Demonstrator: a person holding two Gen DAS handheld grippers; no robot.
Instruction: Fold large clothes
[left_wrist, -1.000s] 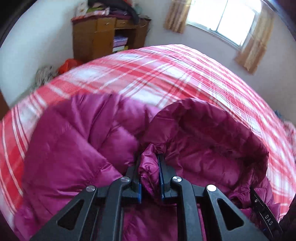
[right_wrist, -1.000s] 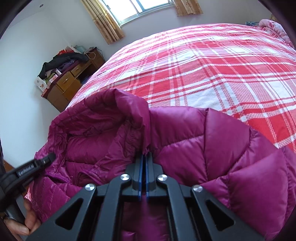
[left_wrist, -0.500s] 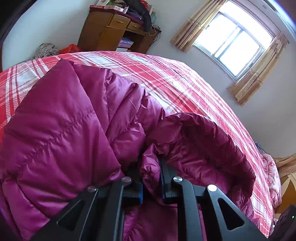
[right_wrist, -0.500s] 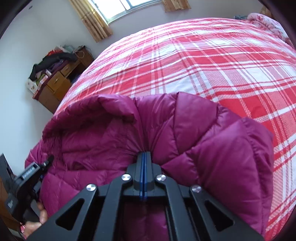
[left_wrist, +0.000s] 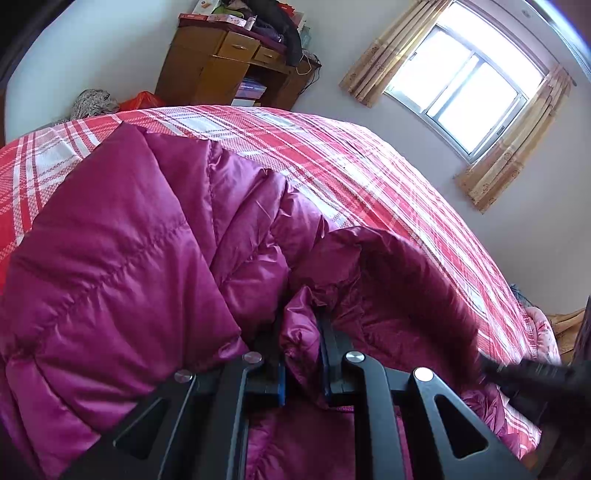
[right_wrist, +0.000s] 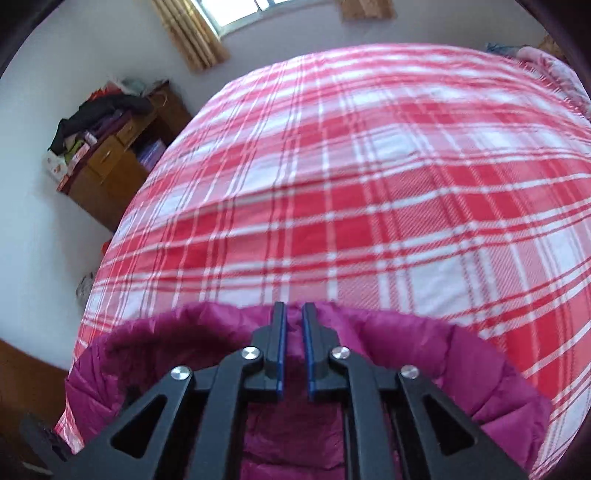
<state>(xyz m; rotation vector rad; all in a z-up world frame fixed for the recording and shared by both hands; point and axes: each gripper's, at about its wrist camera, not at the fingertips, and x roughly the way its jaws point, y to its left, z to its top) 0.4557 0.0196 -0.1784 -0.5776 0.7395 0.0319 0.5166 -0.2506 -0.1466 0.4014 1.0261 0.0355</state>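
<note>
Left wrist view: your left gripper (left_wrist: 301, 332) is clamped on a bunched fold of the magenta quilted down jacket (left_wrist: 122, 266), w/ fabric pinched between the blue-lined pads near bottom centre. Jacket fills the lower left & centre of frame, its hood (left_wrist: 399, 280) bulging open toward the right. It lies on the red-and-white plaid bed cover (left_wrist: 332, 147), which runs across mid-frame. Wooden cabinet (left_wrist: 229, 62) piled w/ clothes sits top centre; window w/ tan curtains (left_wrist: 465, 96) upper right. A dark blurred shape at the right edge, can't tell what it is.

Right wrist view: your right gripper (right_wrist: 294, 314) has its fingers (right_wrist: 277, 332) a narrow gap apart; jaws have just been opening. Pads aren't pressing on anything. Jacket's edge shows behind that gap, but you aren't holding it there. Jacket sits along the bottom of frame, under & around the gripper, w/ plaid cover spreading over the whole upper half. Same cabinet at left, curtain at top.
</note>
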